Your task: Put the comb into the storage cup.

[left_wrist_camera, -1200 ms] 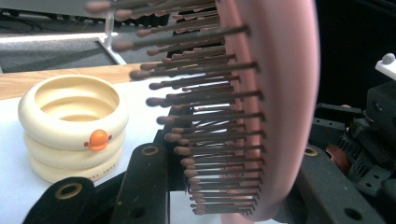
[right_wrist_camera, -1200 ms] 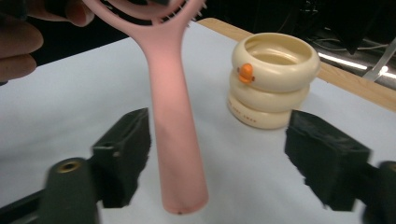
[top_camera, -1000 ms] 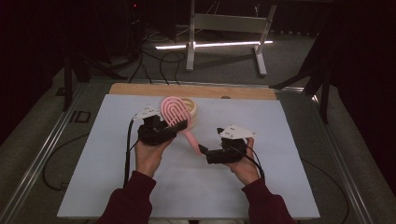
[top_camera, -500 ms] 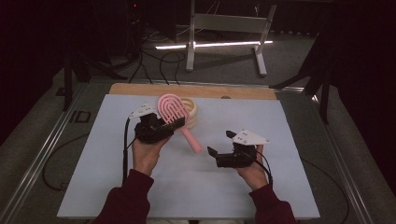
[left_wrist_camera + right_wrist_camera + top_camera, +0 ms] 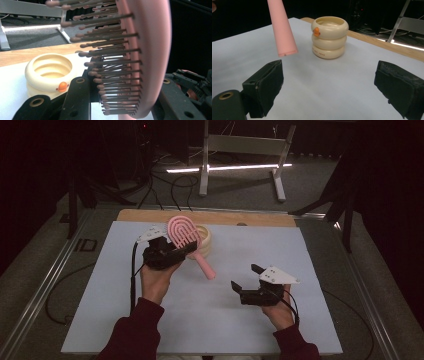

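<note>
Right gripper (image 5: 246, 279) has backed off open-fingered; left gripper (image 5: 172, 251) clamps pink bristled hairbrush (image 5: 184, 233).

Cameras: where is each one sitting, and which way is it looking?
High view: above the person's side, looking forward and down on the table; forearms, hands, left gripper and right gripper show.
Left gripper view: rides the left gripper, looking along jaws shut on the pink hairbrush.
Right gripper view: rides the right gripper, looking between open jaws at the brush handle.
Shared: all three see the cream duck-faced cup.
</note>
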